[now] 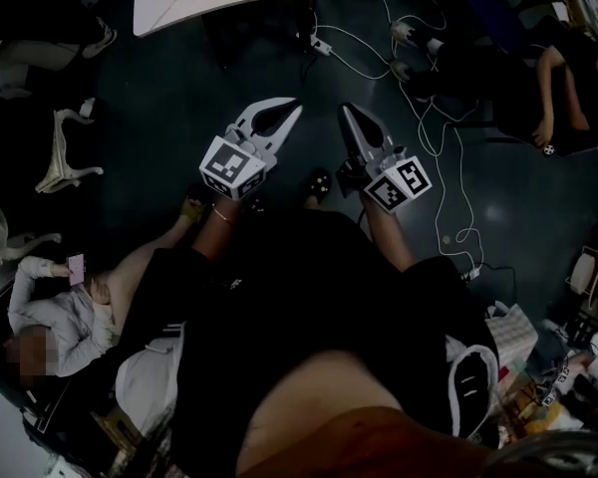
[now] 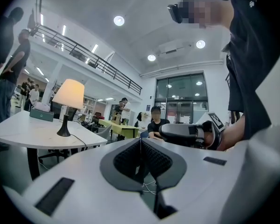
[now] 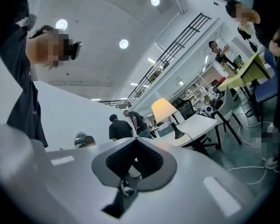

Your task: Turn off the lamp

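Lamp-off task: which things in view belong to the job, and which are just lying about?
Job: lamp, lit; its table; left gripper and right gripper, both with jaws shut and empty.
Lying about: cables on the floor; power strip; box beside the lamp.

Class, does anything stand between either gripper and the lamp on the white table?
Nothing visible does. The lamp stands on the table, with only open space between it and the left gripper or right gripper.

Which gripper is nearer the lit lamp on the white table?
Left, probably: the left gripper has the lamp ahead to its left, looking larger; the right gripper has it ahead to its right, smaller.
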`<state>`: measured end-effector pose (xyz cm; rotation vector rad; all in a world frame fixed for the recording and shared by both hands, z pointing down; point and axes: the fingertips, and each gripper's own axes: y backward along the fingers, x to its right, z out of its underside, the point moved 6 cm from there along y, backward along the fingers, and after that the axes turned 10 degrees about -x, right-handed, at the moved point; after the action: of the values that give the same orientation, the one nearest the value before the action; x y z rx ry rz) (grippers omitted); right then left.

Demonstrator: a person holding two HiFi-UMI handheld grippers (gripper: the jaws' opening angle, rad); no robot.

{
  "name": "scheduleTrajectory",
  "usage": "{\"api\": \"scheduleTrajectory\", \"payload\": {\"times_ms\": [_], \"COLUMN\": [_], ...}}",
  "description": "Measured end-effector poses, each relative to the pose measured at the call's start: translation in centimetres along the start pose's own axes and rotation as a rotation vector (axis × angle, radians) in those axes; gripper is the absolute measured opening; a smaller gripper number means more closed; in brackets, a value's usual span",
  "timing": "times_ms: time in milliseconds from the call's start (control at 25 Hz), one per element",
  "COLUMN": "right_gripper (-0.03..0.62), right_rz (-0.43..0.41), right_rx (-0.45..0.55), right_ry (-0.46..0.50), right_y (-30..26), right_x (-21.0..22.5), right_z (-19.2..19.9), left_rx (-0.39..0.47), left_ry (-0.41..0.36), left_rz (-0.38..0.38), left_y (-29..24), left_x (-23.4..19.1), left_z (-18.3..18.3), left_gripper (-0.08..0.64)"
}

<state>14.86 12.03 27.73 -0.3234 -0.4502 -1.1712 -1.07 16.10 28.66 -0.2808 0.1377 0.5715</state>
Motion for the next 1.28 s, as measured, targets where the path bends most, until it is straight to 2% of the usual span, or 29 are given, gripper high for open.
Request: {"api": "scheduleTrajectory", "payload": {"times_ms": [320, 400, 600, 840, 1000, 1160, 1280], "right_gripper": [0.002, 0.002, 0.002, 0.002, 0.002, 0.002, 0.002], "right_rz": [0.01, 0.002, -0.03, -0.058, -0.043, -0.05, -0.042], "right_rx": [-0.005, -0.01, -0.009, -0.018, -0.042, -0.054, -0.046], "right_ry": [-0.033, -0.041, -0.048, -0.072, -0.088, -0.074, -0.057], "right_y": [2.6, 2.9, 3.2, 4.4, 4.9, 3.4, 2.3], "right_x": [4.1, 5.0, 6.1, 7.8, 9.7, 10.2, 10.4], "right_z": [-1.4, -1.7, -1.8, -1.4, -1.2, -1.3, -1.8], "left_rx": [-0.003, -0.011, -0.017, -0.022, -0.021, -0.047, -0.03], "left_ry": [0.012, 0.02, -0.036, 0.018, 0.016, 0.031, 0.04], "left_rz": [0.015, 0.0, -0.055, -0.106, -0.116, -0.164, -0.169], "left_y": [-4.5, -5.3, -5.6, -7.0, -8.0, -7.0, -7.1], "left_x": [1.8, 2.1, 2.0, 2.3, 2.7, 1.0, -0.6], "left_z": [-0.1, -0.4, -0.7, -0.5, -0.6, 0.3, 0.7], "left_gripper": [0.011, 0.011, 0.011, 0.011, 0.011, 0.011, 0.011]}}
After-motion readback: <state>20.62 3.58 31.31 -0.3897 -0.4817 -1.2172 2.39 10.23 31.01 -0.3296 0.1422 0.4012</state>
